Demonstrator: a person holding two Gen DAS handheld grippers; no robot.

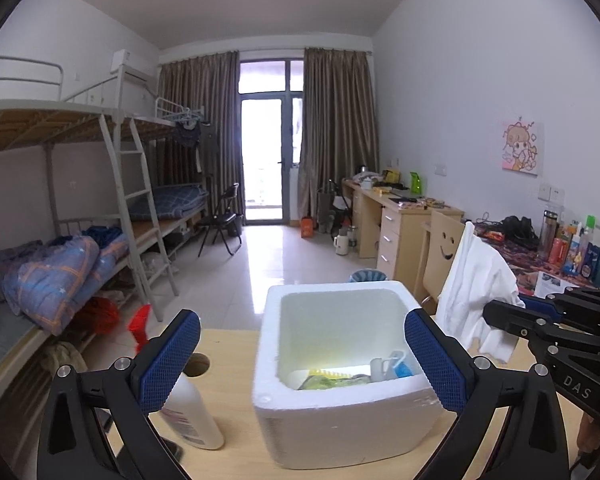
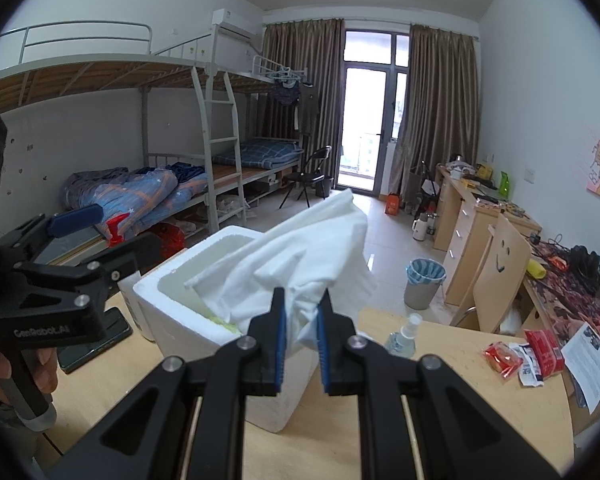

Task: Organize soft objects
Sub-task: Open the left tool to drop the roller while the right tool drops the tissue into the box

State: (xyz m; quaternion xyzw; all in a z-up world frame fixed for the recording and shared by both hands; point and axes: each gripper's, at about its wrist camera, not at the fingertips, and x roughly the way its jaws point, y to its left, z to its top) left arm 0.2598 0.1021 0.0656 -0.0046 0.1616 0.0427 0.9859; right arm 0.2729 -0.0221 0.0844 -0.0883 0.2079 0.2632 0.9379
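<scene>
A white cloth [image 2: 308, 248] is bunched between the blue pads of my right gripper [image 2: 301, 314], which is shut on it. It hangs beside the right rim of a white foam box [image 2: 180, 320]. In the left wrist view the cloth [image 1: 476, 292] droops from the right gripper [image 1: 512, 316], to the right of the box [image 1: 340, 420]. My left gripper [image 1: 304, 360] stands wide open in front of the box and holds nothing. In the right wrist view it [image 2: 108, 232] hovers left of the box. A yellow-green cloth [image 1: 332, 380] and a small white bottle [image 1: 378, 368] lie inside.
The box stands on a wooden table [image 2: 440, 400]. A white lotion bottle [image 1: 192, 412] lies left of the box, near a phone [image 2: 96, 344]. To its right are a spray bottle [image 2: 404, 332], red snack packets [image 2: 508, 356] and a smiley-face chair [image 2: 500, 268].
</scene>
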